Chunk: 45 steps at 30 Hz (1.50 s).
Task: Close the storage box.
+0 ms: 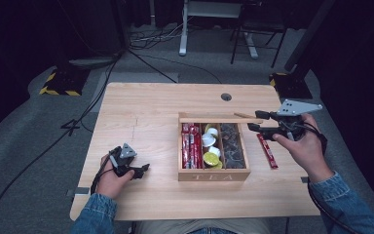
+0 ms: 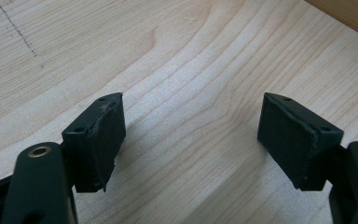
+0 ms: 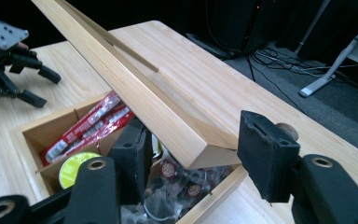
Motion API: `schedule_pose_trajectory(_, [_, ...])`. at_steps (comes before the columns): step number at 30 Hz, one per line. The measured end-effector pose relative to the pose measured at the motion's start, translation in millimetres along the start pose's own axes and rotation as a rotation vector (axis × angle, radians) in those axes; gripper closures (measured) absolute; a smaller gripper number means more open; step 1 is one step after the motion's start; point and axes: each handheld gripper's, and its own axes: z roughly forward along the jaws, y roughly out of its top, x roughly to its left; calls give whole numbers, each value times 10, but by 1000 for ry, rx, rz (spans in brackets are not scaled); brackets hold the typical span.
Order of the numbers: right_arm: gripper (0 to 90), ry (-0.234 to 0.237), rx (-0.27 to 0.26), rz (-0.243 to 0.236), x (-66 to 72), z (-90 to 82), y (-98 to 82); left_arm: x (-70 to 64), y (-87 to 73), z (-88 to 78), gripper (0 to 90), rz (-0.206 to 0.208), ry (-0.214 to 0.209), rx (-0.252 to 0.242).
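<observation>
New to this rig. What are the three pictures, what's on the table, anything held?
A person holds a two-jaw gripper in each hand. The high view looks down on the table. The other two views ride on the grippers, looking along their black jaws. On the table stands a wooden tea box with red sachets and small pods inside; one red sachet lies beside it. The right gripper straddles a corner of the raised lid, jaws apart, grip unclear. The left gripper rests open and empty.
</observation>
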Motion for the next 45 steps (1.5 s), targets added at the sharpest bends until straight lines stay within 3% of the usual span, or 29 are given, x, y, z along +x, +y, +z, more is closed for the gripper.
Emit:
schedule_pose_trajectory(28, [377,-15,39,-50,439,-15,-569,0,0,0,237,2,1,1])
schedule_pose_trajectory(45, [367,-15,97,-69,575,24,-799,0,0,0,236,1,1,1])
